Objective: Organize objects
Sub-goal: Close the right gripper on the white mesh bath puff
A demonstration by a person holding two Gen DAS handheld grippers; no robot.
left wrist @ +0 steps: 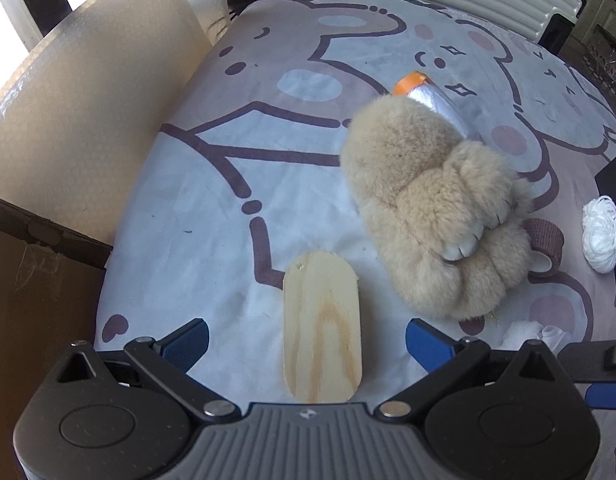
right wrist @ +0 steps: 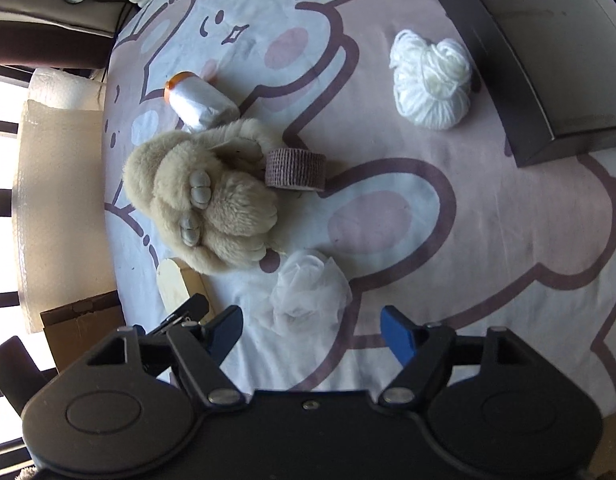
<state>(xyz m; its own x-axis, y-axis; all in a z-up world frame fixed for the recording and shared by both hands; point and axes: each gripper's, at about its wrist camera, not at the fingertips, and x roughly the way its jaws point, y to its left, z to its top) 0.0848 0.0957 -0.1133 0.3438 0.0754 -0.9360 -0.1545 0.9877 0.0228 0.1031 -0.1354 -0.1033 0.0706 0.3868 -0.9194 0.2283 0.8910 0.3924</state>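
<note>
A pale oval wooden board lies flat on the cartoon-print cloth, between the fingers of my left gripper. That gripper is open, with a gap on each side of the board. A beige plush toy lies to the board's far right. My right gripper is open above the cloth, and a white mesh puff sits just ahead of its blue pads, untouched. The plush toy and the board appear to the left in the right wrist view.
A white roll with an orange cap lies behind the plush. A brown bandage roll touches the plush. White yarn sits near an open black box. A bubble-wrapped panel stands past the table's left edge.
</note>
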